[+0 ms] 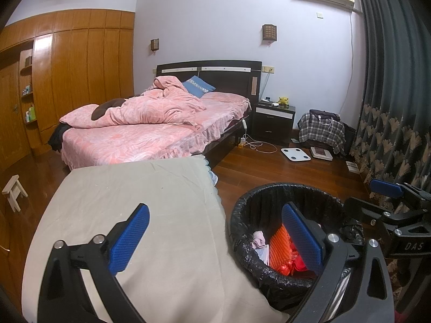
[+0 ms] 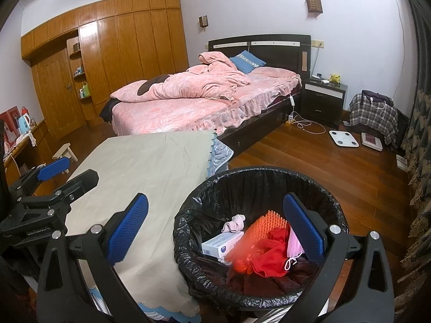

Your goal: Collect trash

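Note:
A round bin lined with a black bag (image 2: 309, 185) (image 1: 258, 196) stands on the floor beside a cloth-covered table (image 2: 150, 161) (image 1: 129, 193). Inside lie an orange foam net (image 2: 265, 224) (image 1: 278, 245), red cloth (image 2: 269, 261), a small white box (image 2: 219, 243), a pink mask (image 2: 293, 245) and a pale crumpled tissue (image 2: 234, 223). My right gripper (image 2: 215, 228) hangs open over the bin's near rim, nothing between its blue pads. My left gripper (image 1: 215, 238) is open too, straddling the table edge and the bin. The right gripper's blue fingertip (image 1: 385, 188) shows at the right of the left wrist view.
A bed with pink bedding (image 2: 204, 99) fills the middle of the room, a dark nightstand (image 2: 323, 99) beside it. White scales (image 2: 343, 137), a cable (image 2: 307, 123) and a plaid-covered pile (image 2: 373, 115) lie on the wood floor. A curtain (image 1: 390, 86) hangs right; a small stool (image 2: 64, 152) stands left.

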